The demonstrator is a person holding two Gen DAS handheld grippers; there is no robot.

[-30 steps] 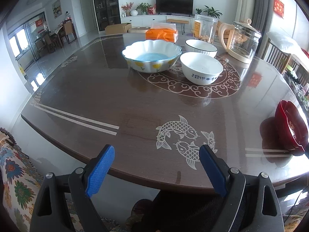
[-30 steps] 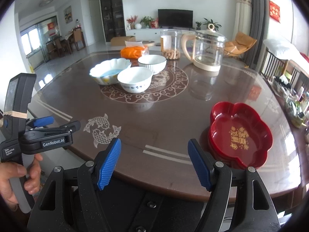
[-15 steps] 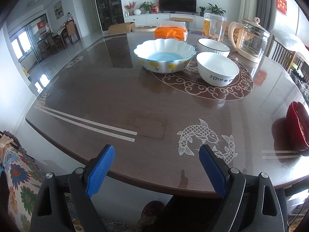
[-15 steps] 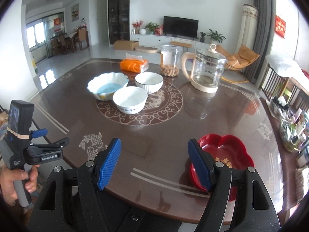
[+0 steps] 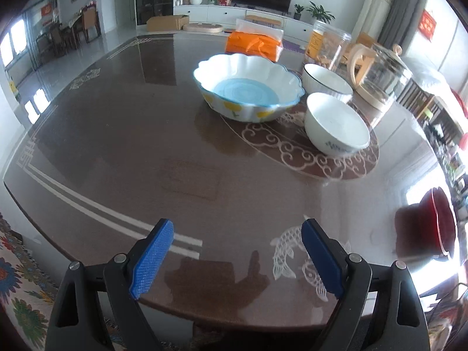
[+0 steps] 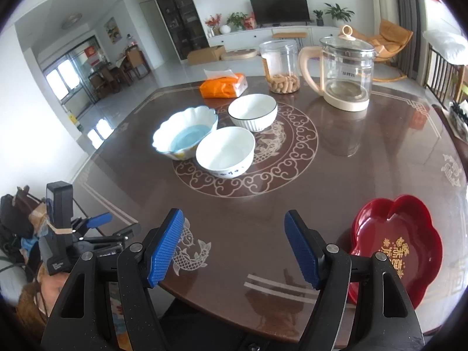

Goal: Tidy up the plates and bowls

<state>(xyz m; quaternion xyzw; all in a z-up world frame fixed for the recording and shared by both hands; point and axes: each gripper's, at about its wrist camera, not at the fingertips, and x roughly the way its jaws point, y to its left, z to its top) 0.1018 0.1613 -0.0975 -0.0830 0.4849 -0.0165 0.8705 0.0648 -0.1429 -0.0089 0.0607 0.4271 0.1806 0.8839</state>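
A scalloped white bowl with a blue inside stands mid-table. Beside it are a plain white bowl and a ribbed white bowl with a dark rim. A red flower-shaped plate sits near the table's front right edge. My left gripper hangs open over the near edge, nothing between its blue pads. My right gripper is open too, left of the red plate. The left gripper also shows at the left of the right wrist view.
On the dark brown table stand a glass kettle, a clear jar of snacks and an orange tissue pack behind the bowls. A flowered cloth lies below the table's left edge.
Both grippers have moved forward over the table's near edge, and the bowls look closer. The right view has tilted, so the red plate sits lower right. The jaws have not changed.
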